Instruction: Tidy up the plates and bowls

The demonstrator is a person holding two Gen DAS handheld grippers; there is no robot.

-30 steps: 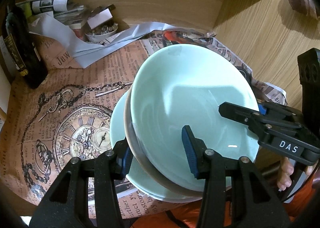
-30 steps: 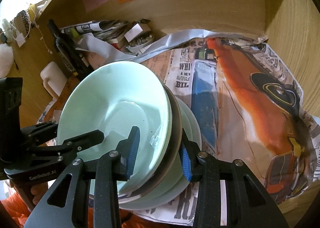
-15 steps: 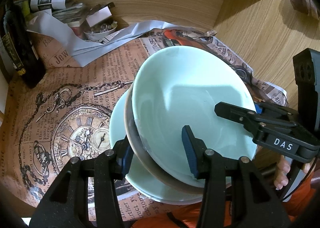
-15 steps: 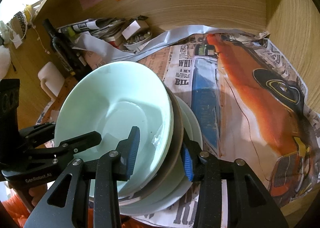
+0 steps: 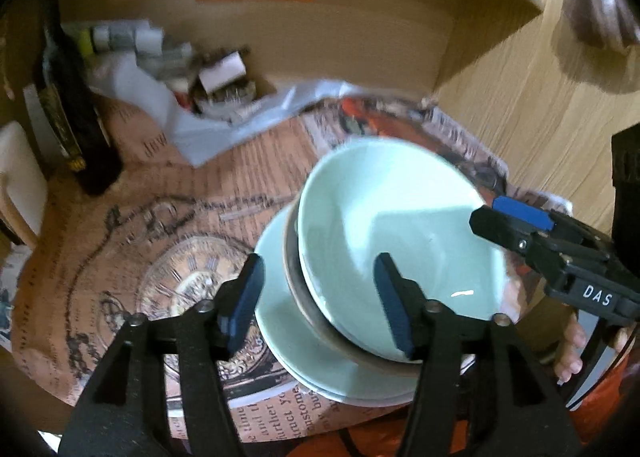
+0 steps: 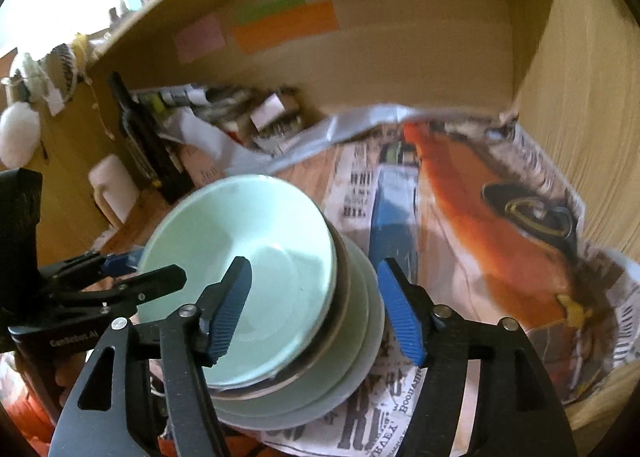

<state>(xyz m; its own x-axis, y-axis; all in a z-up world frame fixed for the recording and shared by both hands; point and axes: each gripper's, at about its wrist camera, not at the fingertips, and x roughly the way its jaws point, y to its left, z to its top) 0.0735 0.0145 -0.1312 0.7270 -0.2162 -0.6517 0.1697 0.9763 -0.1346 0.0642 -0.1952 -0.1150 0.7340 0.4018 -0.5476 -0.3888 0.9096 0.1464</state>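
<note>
A stack of dishes sits near the front edge of the paper-lined shelf: a pale green bowl on top, a brown-rimmed bowl under it, and pale green plates at the bottom. The stack also shows in the right wrist view, with the green bowl above the plates. My left gripper is open, its fingers either side of the stack's left rim and not touching it. My right gripper is open around the stack's right rim. Each gripper shows in the other's view.
Newspaper with a clock print and an orange car print lines the shelf. A dark bottle stands at the left. Clutter and a small dish lie at the back. Wooden walls enclose the right and back.
Both grippers have opened and let go of the stack's rims. Both have drawn back, so the stack looks smaller and rests on the shelf.
</note>
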